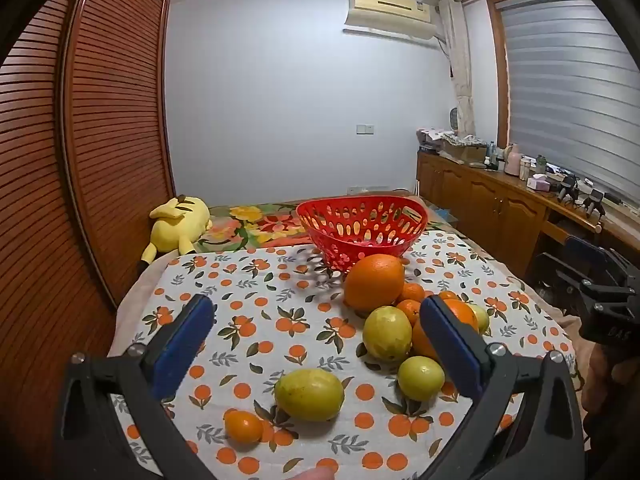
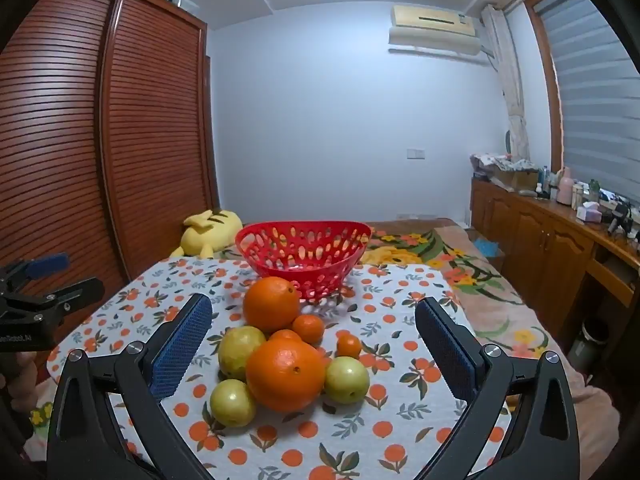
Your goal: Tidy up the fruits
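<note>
A red perforated basket (image 1: 360, 232) (image 2: 303, 252) stands empty at the far end of the orange-patterned cloth (image 1: 256, 320). In front of it lies a cluster of fruit: large oranges (image 1: 374, 286) (image 2: 285, 374), small tangerines (image 2: 308, 328) and yellow-green fruits (image 1: 387, 332) (image 2: 346, 379). One yellow-green fruit (image 1: 309, 394) and a small tangerine (image 1: 243, 426) lie apart, nearer my left gripper (image 1: 316, 320), which is open and holds nothing. My right gripper (image 2: 314, 322) is open above the cluster, also with nothing in it. In the left wrist view the right gripper (image 1: 592, 276) shows at the right edge.
A yellow plush toy (image 1: 178, 224) lies behind the cloth at the left, by a slatted wooden wardrobe (image 1: 104, 140). A wooden sideboard (image 2: 560, 240) with bottles and clutter runs along the right wall under a window blind. A floral blanket (image 2: 460, 264) covers the bed beyond the cloth.
</note>
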